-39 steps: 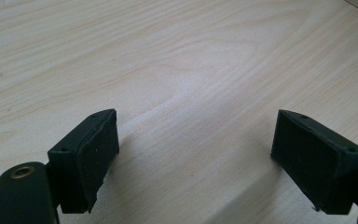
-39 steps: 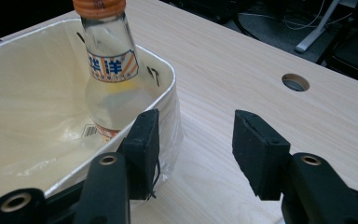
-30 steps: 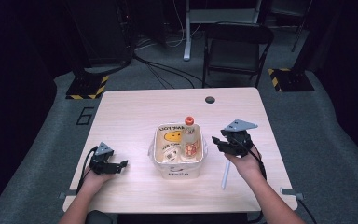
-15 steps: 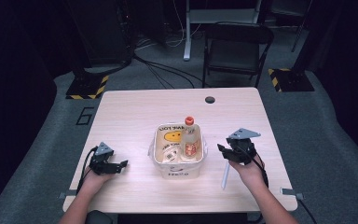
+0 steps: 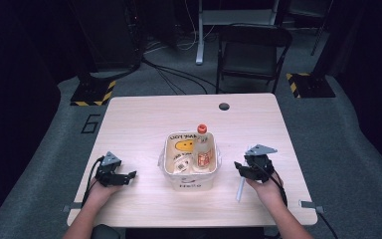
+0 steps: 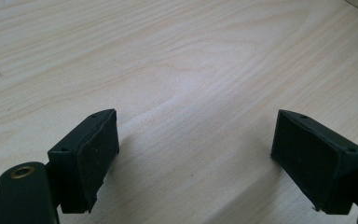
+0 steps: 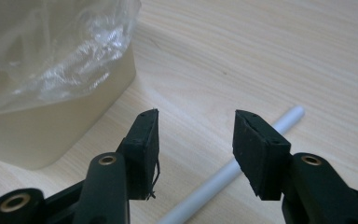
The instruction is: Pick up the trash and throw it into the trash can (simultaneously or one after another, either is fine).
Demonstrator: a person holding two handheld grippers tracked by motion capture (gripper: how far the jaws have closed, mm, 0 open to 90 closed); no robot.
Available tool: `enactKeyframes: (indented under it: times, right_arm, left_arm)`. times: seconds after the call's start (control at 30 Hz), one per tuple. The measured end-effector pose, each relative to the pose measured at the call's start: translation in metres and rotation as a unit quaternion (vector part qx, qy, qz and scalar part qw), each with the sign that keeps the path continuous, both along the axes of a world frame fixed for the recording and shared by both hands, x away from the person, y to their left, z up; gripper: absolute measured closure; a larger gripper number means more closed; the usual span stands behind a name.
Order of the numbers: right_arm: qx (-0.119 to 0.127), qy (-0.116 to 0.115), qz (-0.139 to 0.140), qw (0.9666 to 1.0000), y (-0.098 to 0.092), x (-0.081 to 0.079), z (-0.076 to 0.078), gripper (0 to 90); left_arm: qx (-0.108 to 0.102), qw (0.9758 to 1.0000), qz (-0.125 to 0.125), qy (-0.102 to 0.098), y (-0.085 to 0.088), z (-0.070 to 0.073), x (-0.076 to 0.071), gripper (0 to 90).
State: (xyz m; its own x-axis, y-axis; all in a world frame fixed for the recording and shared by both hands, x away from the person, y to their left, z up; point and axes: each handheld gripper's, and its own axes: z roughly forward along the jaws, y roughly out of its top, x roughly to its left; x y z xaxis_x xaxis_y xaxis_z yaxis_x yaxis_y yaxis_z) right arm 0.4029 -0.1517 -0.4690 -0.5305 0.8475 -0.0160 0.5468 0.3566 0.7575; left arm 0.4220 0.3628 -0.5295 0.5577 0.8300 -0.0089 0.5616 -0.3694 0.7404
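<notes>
Right tongs [image 7: 196, 140] spread, jaws just opening, nothing pinched, poised above white tube [image 7: 223, 179] lying flat on surface [image 5: 144, 119] beside bin [image 5: 189, 179]. Tube likely light, stiff, rolls easily; pinch mid-length. Left tongs [image 6: 196, 154] spread, empty.

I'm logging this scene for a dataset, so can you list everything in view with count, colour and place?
Table: one, light wood, centre of the room.
Bin: one, cream, plastic-lined, mid-table.
Bottle: one, clear with a red cap, in the bin.
White tube: one, lying on the table right of the bin.
Folding chair: one, black, beyond the table.
Left gripper: one, black, jaws open over bare table.
Right gripper: one, black, jaws have just been opening, empty, above the white tube.
</notes>
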Motion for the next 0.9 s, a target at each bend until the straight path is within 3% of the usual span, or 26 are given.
enactKeyframes:
  times: [0.2,0.9]
  right_arm:
    - [-0.002,0.014,-0.006,0.9999,-0.004,-0.002,-0.012,49.5]
    - [-0.012,0.05,-0.019,0.9985,-0.009,-0.003,-0.033,49.2]
  left_arm:
    - [0.0,1.0,0.0,0.0,0.0,0.0,0.0,14.6]
    - [0.0,1.0,0.0,0.0,0.0,0.0,0.0,14.6]
